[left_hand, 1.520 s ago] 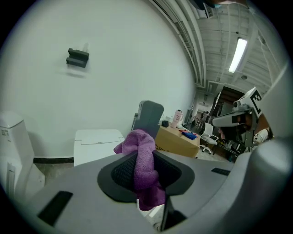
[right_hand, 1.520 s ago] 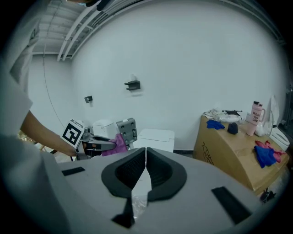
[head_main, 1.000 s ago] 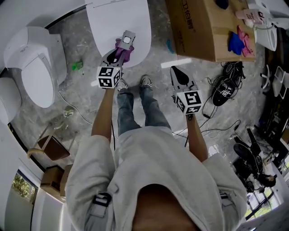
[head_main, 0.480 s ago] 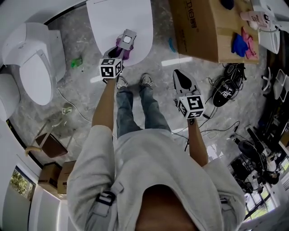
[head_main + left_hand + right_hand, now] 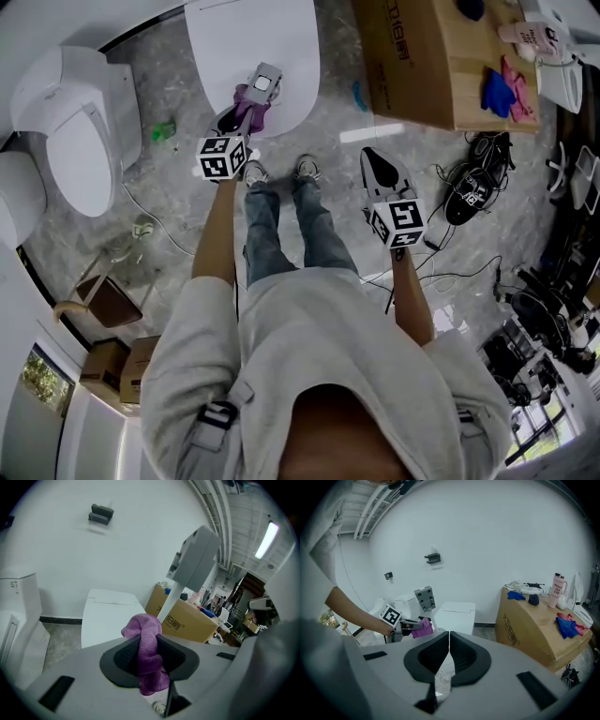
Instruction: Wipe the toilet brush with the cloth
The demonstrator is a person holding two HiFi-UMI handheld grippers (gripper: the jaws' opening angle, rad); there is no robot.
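The toilet brush stands upright in front of me; its grey square handle top (image 5: 267, 80) and white stem (image 5: 174, 599) rise past the white fixture behind. My left gripper (image 5: 244, 111) is shut on a purple cloth (image 5: 148, 641), which bunches out from between its jaws right beside the stem. From the right gripper view, the cloth (image 5: 423, 629) sits at the foot of the grey handle top (image 5: 424, 598). My right gripper (image 5: 378, 167) hangs apart on the right, its jaws closed together (image 5: 449, 646) with nothing gripped.
A white toilet (image 5: 75, 141) stands at the left, and a white oval fixture (image 5: 248, 37) lies behind the brush. A large cardboard box (image 5: 422, 66) with blue and pink cloths (image 5: 497, 89) is at the back right. Cables and dark shoes (image 5: 469, 192) lie on the marble floor.
My left gripper with the cloth moved a little forward along the brush and came back again. The right gripper has hardly moved.
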